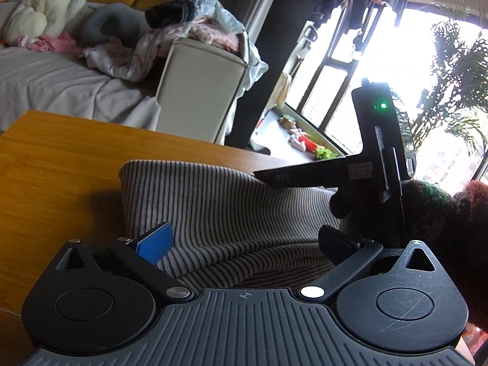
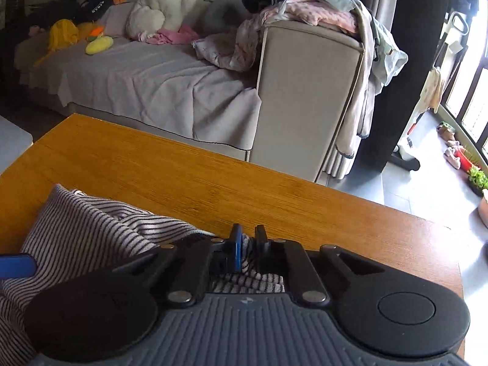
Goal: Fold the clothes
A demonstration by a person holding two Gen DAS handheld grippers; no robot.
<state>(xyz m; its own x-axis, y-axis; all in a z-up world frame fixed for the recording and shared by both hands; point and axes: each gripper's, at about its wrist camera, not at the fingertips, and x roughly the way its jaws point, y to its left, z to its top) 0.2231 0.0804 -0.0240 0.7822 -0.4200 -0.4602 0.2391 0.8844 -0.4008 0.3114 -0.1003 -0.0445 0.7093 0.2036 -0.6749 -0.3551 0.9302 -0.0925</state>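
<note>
- The striped garment (image 1: 219,213) lies bunched on the wooden table (image 1: 61,164), spreading from the table's middle back under both claws.
- The left gripper (image 1: 244,241) stands spread wide, its blue-padded finger and its black finger well apart; the striped cloth passes between and below them, and neither finger clamps it.
- The right gripper (image 2: 248,245) is pressed together, pinching a fold of the striped garment between its pads (a small tuft of stripes shows in the narrow gap).
- In the right wrist view the rest of the cloth trails to the left of the claw, rumpled and rising to a ridge.
- Beyond the table stands a sofa (image 2: 137,85) with a pile of clothes (image 2: 314,9) on its armrest.
</note>
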